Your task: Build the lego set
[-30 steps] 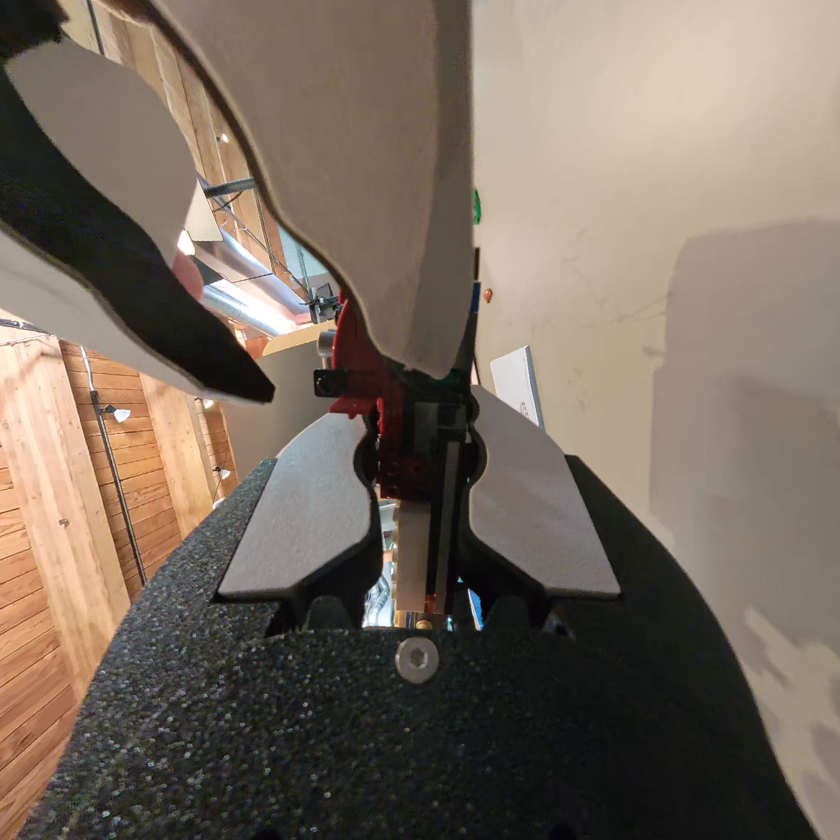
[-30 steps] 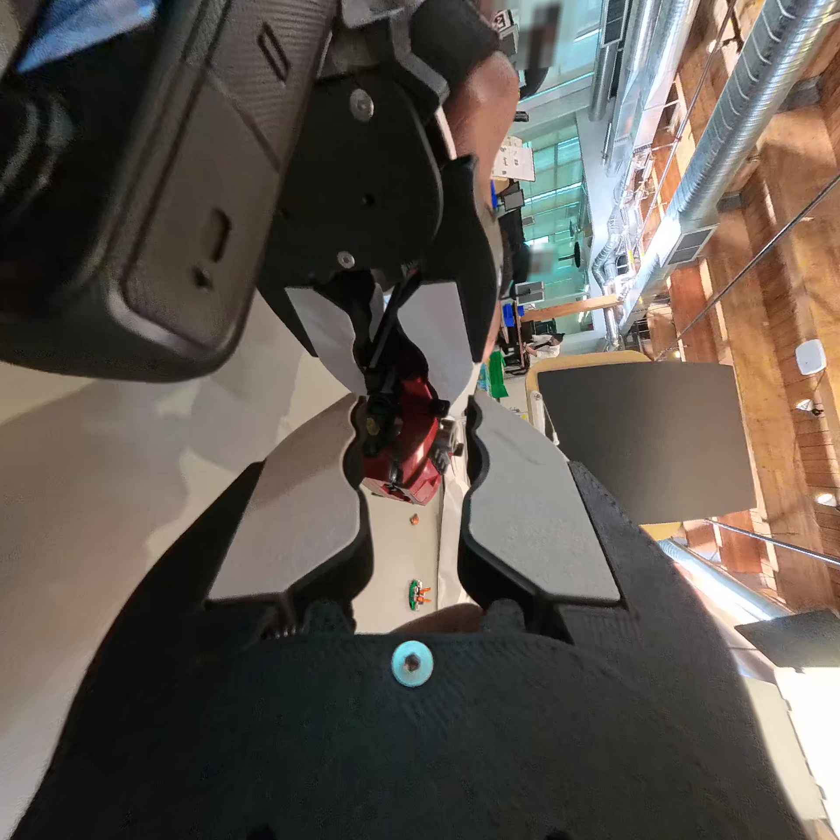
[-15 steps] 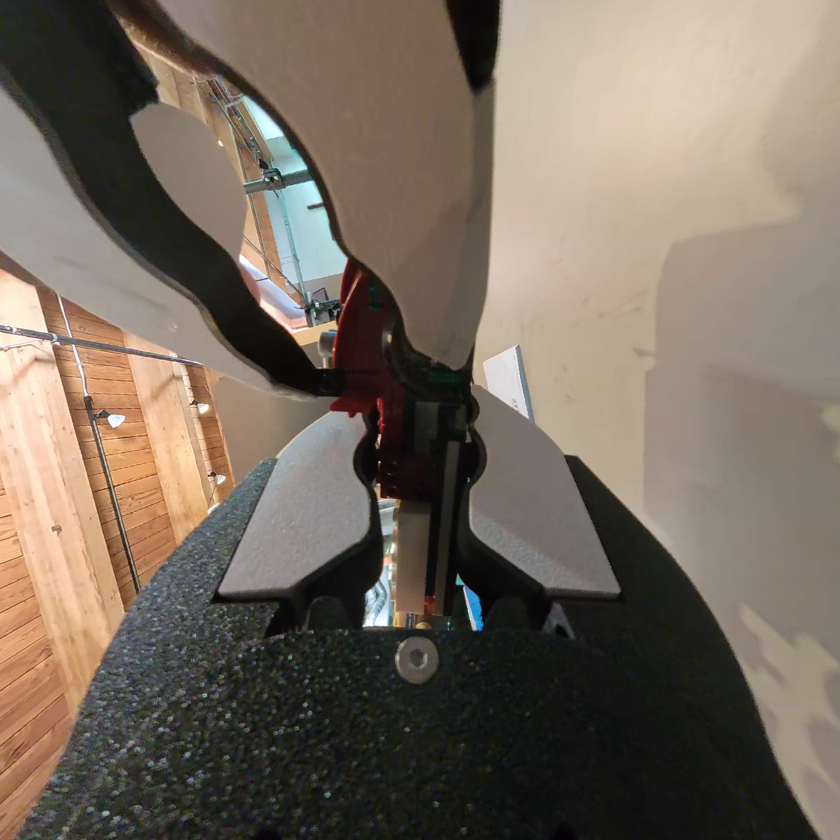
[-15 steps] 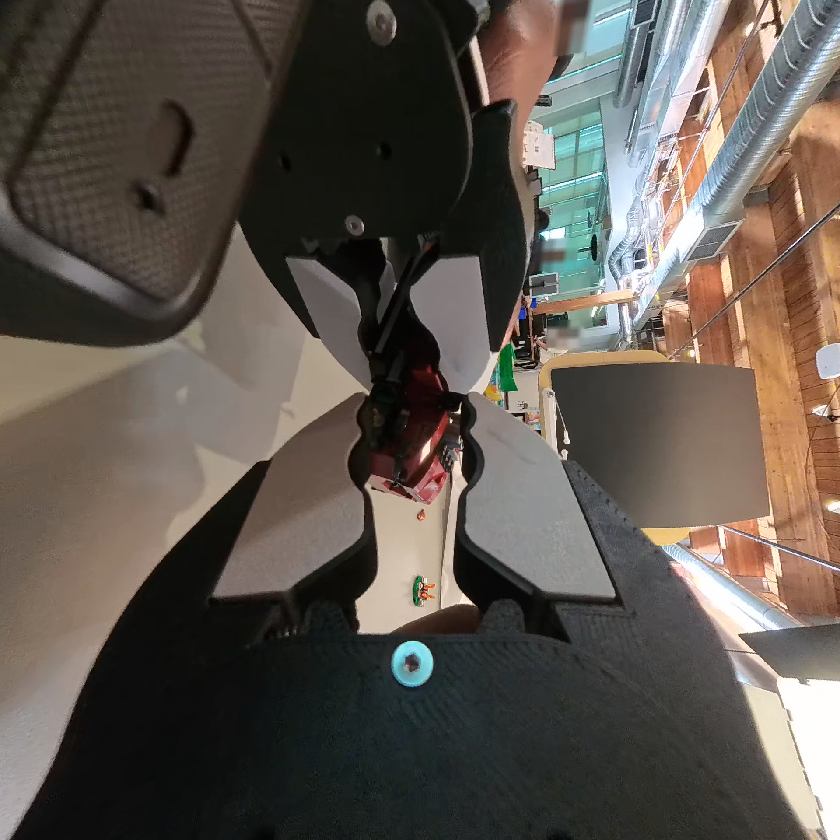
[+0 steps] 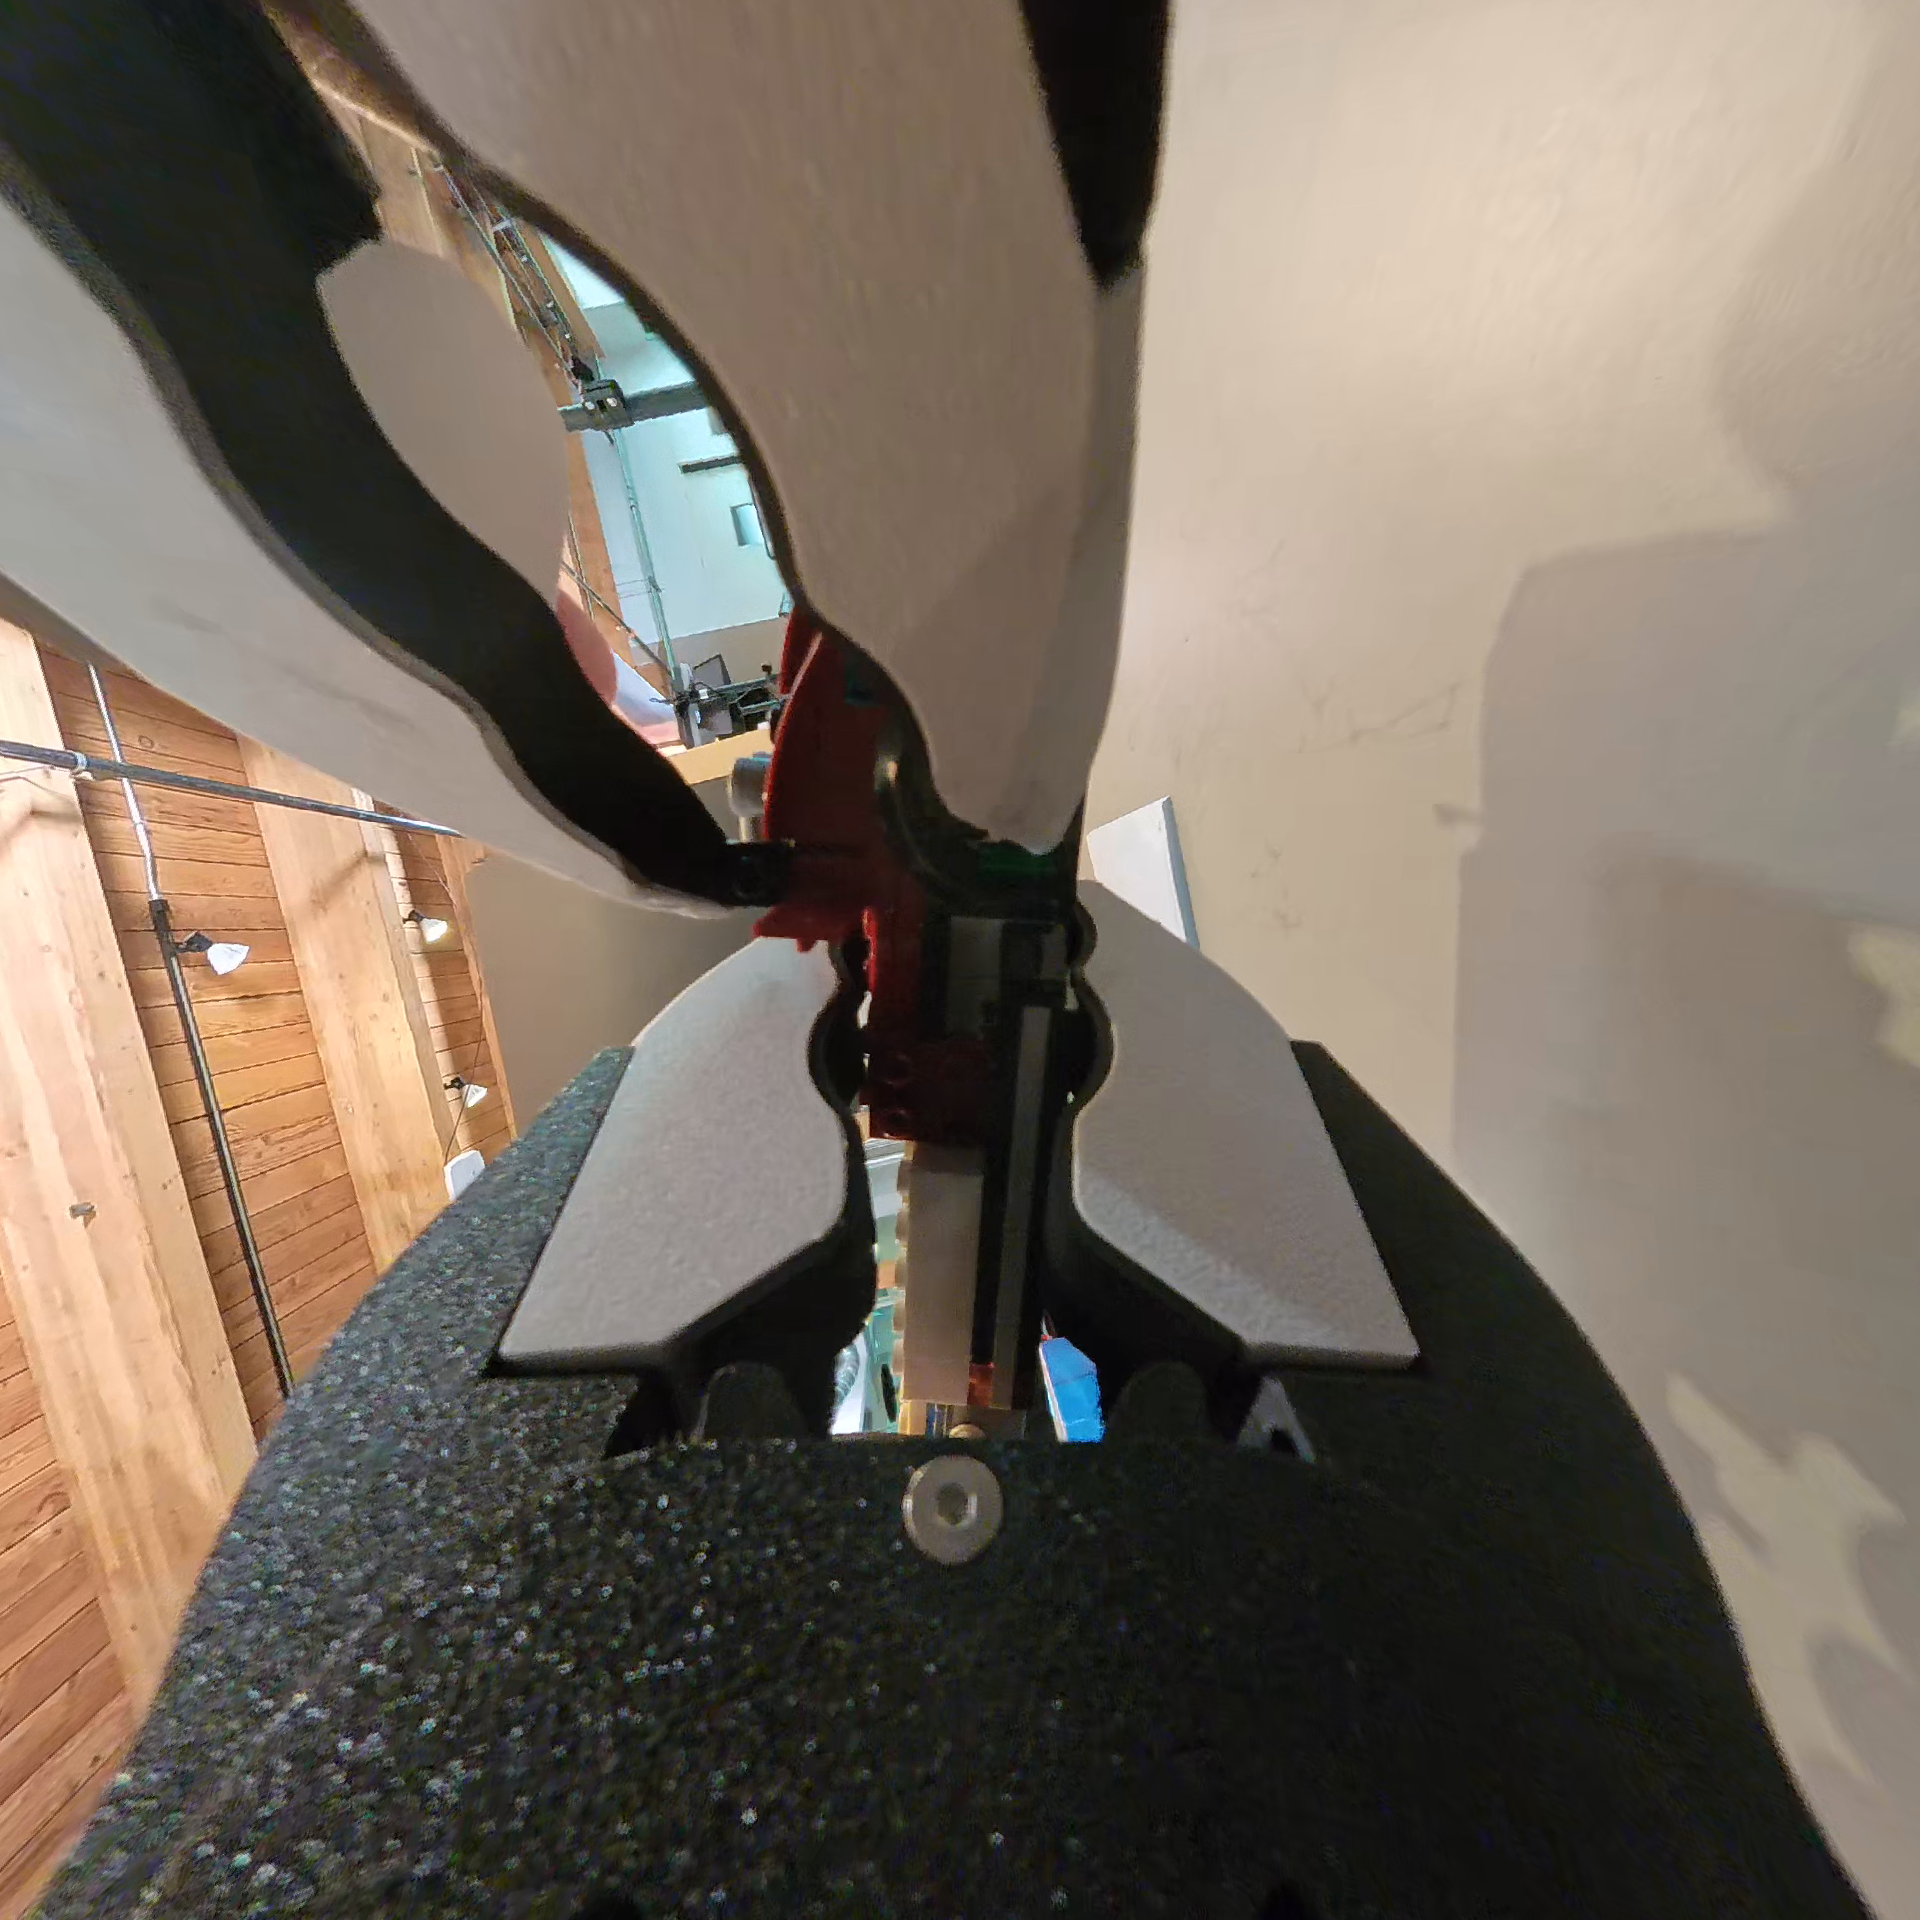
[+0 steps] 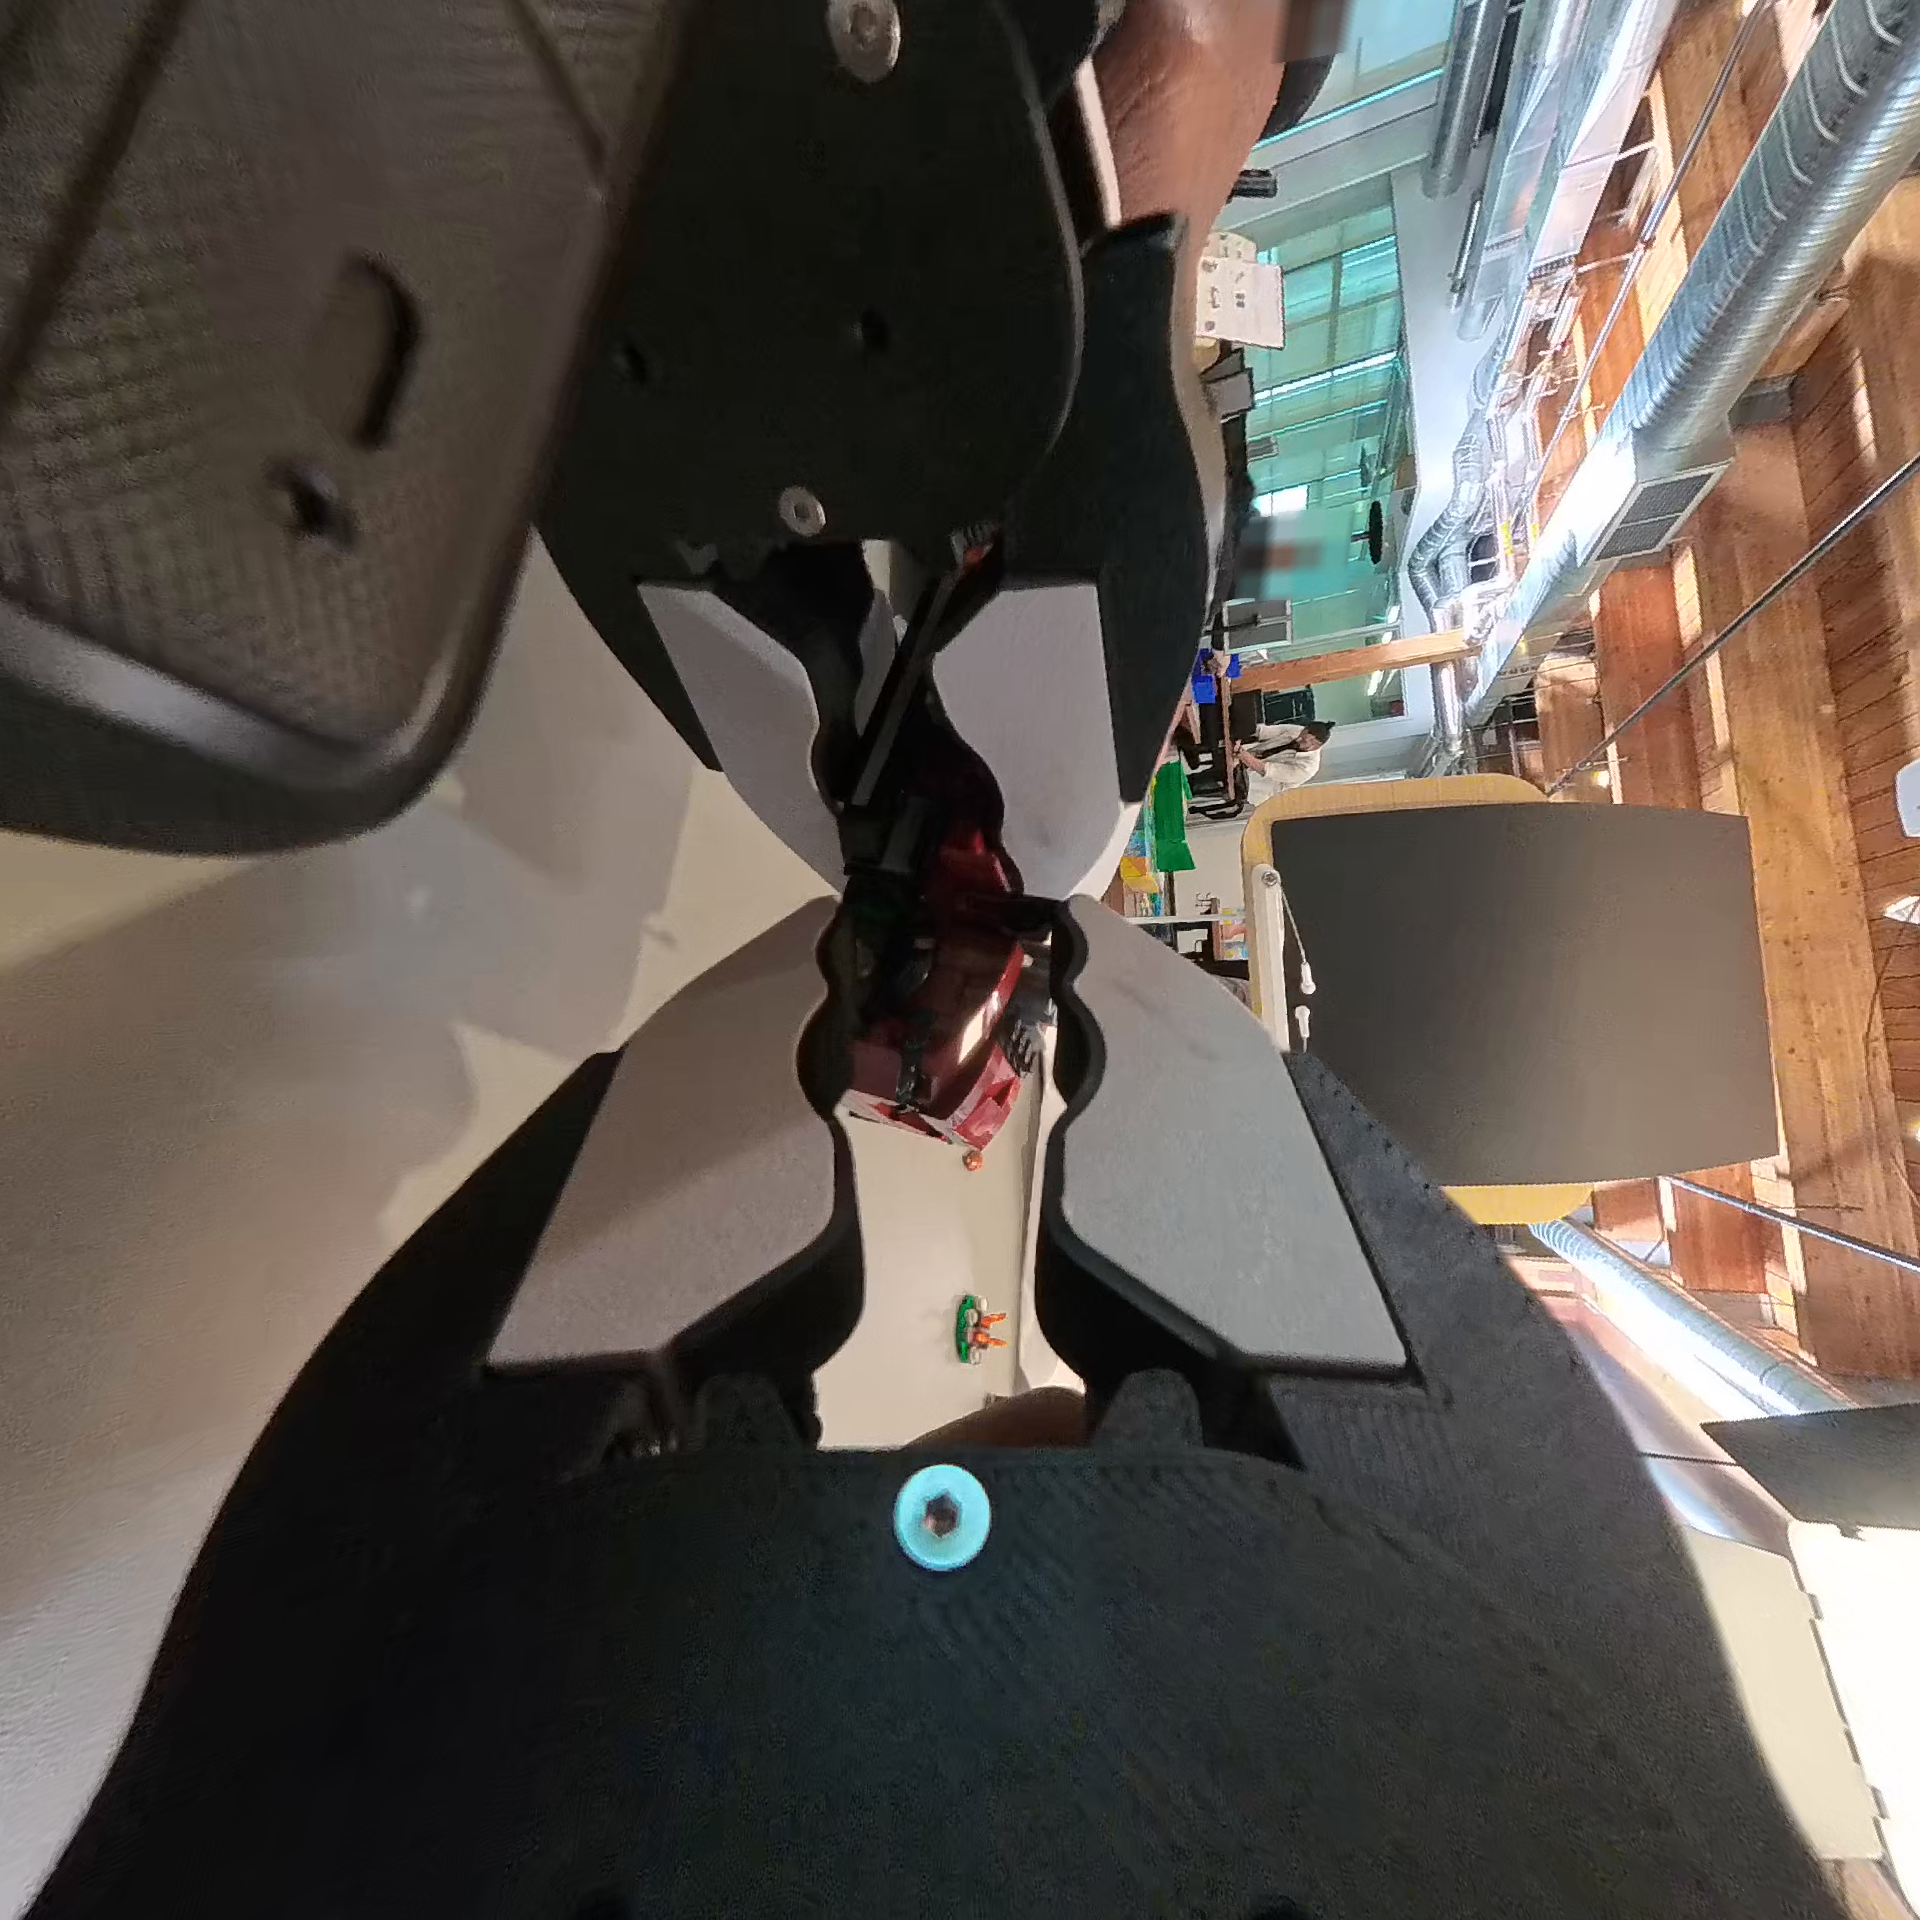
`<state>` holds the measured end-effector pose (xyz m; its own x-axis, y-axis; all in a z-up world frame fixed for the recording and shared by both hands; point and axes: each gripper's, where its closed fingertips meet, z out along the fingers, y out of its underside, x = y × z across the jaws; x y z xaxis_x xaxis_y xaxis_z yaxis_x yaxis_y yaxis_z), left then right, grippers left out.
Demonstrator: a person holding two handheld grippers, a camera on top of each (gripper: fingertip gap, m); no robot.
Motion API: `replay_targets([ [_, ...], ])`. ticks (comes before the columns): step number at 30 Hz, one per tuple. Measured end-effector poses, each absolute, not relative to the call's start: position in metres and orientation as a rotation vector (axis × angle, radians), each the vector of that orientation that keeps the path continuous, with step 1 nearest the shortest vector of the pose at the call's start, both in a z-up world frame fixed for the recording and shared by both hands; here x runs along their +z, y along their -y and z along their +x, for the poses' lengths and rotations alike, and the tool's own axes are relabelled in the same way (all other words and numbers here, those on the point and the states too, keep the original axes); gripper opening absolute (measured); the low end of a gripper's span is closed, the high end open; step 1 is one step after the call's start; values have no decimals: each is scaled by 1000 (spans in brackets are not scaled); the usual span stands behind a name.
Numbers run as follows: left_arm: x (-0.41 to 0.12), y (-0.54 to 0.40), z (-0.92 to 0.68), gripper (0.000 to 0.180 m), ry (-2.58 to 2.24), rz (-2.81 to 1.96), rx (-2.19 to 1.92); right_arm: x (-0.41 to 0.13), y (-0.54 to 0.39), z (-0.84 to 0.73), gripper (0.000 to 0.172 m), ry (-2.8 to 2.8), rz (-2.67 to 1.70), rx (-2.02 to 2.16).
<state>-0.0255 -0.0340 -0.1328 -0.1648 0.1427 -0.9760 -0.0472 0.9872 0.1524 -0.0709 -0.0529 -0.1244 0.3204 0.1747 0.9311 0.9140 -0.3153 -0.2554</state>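
Observation:
A small toy-brick model hangs between my two grippers, which face each other tip to tip. My left gripper [image 5: 961,997] is shut on its grey, black and tan end [image 5: 1003,987]. My right gripper [image 6: 940,997] is shut on its dark red end [image 6: 956,1029], which also shows in the left wrist view [image 5: 826,790]. The right gripper's pale fingers [image 5: 914,416] fill the top of the left wrist view. The left gripper's fingers [image 6: 748,707] and body reach down from the top of the right wrist view, with a black strip [image 6: 904,675] of the model between them.
A pale table surface [image 6: 260,1039] lies behind the grippers. On it are a small green piece with orange bits [image 6: 975,1330] and a tiny orange piece [image 6: 971,1161]. A dark panel [image 6: 1507,987] stands to the right. A white board [image 5: 1138,862] and a wooden wall [image 5: 156,1143] show in the left wrist view. Left tips to right tips: about 5 cm.
My right gripper moved closer to the left one and its pads came together on the red end of the model. The left gripper kept its hold.

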Motion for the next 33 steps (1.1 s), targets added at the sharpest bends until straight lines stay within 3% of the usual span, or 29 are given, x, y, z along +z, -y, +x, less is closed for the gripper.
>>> replay_targets([
  [5, -133, 32, -21, 35, -1729, 19, 114, -121, 53, -73, 45, 914, -1695, -984],
  [17, -141, 19, -28, 35, -1665, -74, 105, -117, 51, -82, 43, 837, -1638, -991],
  [33, -150, 29, -34, 35, -1667, -3, 114, -124, 46, -89, 20, 725, -1788, -532],
])
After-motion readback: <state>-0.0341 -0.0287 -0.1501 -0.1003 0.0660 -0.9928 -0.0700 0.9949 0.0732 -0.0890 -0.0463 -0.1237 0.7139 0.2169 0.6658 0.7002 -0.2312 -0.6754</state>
